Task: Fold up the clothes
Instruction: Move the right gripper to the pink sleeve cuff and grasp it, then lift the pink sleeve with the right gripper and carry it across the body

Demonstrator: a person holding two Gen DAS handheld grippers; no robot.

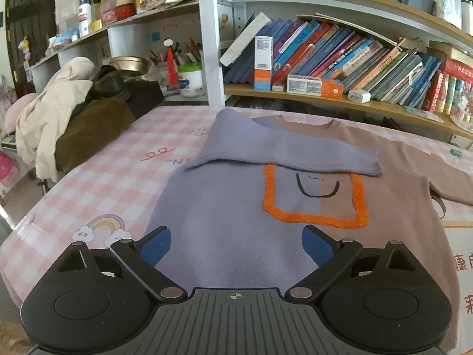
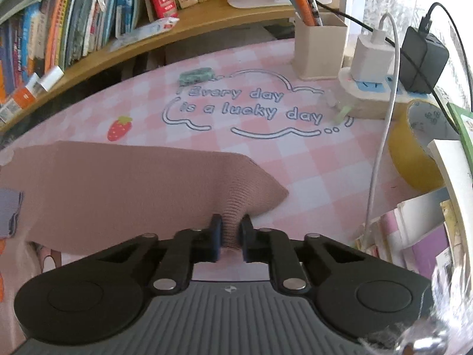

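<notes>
1. The sweater (image 1: 236,207), half lilac and half tan-brown, lies flat on the pink checked desk (image 1: 88,183) with its neck toward the bookshelf (image 1: 340,100).
2. Its lilac sleeve (image 1: 266,148) is already laid across the chest, above an orange outlined square (image 1: 316,195) with a drawn smile.
3. The brown sleeve (image 2: 133,183) runs out sideways from the body, long axis across the desk, its ribbed cuff (image 2: 236,204) at the far end from the body.
4. The right tool (image 2: 230,233) is nearly closed, pinching that cuff between its pads; the body lies to its left in the right wrist view, so I judge the fold must carry the cuff that way, over the chest.
5. The left tool (image 1: 236,245) hovers over the lilac hem with its jaws wide apart, gripping nothing.
6. The right hand is plainly the nearer one to the brown sleeve.
7. Writing on the desk cover reads "Every day is a lucky day.." (image 2: 245,106), beside a printed strawberry (image 2: 119,128).
8. Book spines and boxes on the shelf carry print too small to read.
</notes>
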